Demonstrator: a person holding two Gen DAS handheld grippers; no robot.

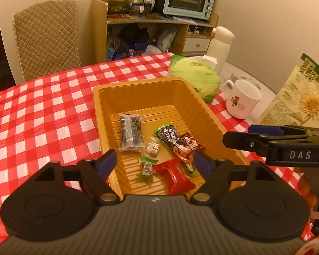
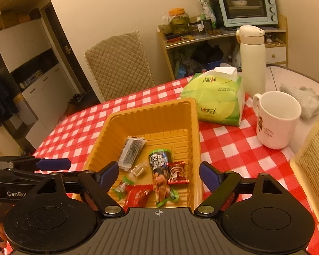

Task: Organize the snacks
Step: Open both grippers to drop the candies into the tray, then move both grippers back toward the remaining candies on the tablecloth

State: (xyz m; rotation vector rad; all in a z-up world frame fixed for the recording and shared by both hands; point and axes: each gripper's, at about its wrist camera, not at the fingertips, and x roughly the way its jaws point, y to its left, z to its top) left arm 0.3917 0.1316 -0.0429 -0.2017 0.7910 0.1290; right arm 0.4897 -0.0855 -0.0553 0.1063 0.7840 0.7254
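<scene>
Left wrist view: both grippers over the snack tray

Snacks (image 1: 170, 148) lay inside the orange tray (image 1: 138, 87), near the table's (image 1: 42, 106) far right corner. Left gripper (image 1: 156, 161) and right gripper (image 2: 158, 174) hung spread, empty. Any remaining snack probably deserves a gentle, centred pinch.

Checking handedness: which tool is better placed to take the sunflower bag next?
Right, probably. The sunflower bag stands on that side, beside the right tool; the left tool would cross the yellow tray. Both are open and empty.

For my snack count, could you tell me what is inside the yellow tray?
The yellow tray holds six wrapped snacks, including a black-and-clear packet and a red packet. Anything beneath them is hidden.
</scene>
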